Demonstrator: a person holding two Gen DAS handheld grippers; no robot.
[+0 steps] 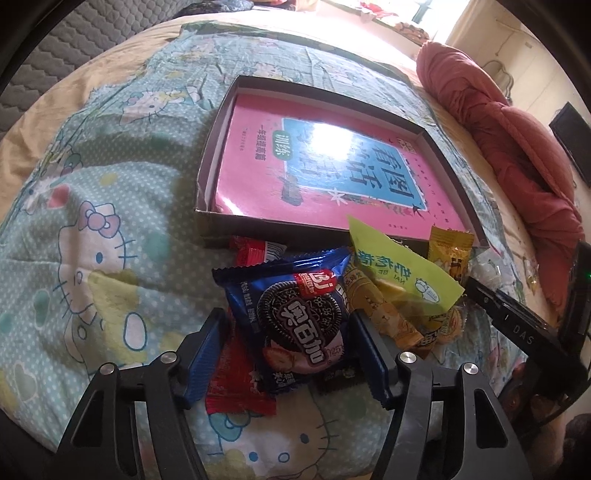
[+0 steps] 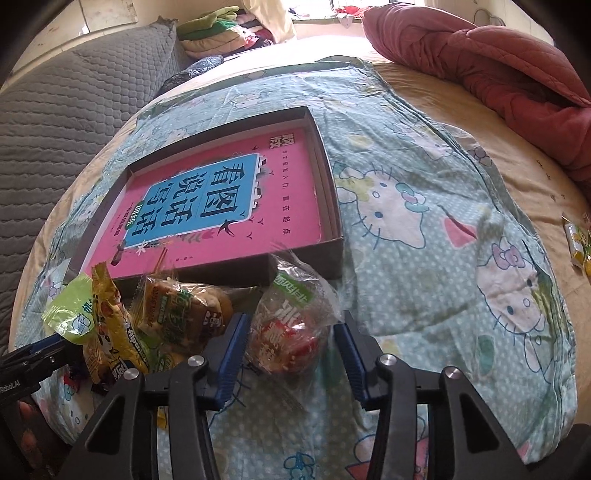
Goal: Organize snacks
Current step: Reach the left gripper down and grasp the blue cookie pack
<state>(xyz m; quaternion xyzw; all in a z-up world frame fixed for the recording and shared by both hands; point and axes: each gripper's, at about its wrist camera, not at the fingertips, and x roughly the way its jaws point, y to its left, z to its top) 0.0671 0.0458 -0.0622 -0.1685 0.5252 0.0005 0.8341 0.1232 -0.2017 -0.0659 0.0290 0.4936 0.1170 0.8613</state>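
A pile of snack packets lies on the bed in front of a shallow cardboard box holding a pink book. My left gripper is open, its blue pads either side of a blue Oreo packet without closing on it. A red packet lies under it, with a green-yellow packet and yellow packets to the right. My right gripper is open around a clear bag with a red snack. The box and the yellow-green packets show there too.
The Hello Kitty blanket covers the bed. A rumpled red quilt lies at the far right, a grey quilted cover to the left. A few small packets lie at the right edge. Folded clothes sit at the back.
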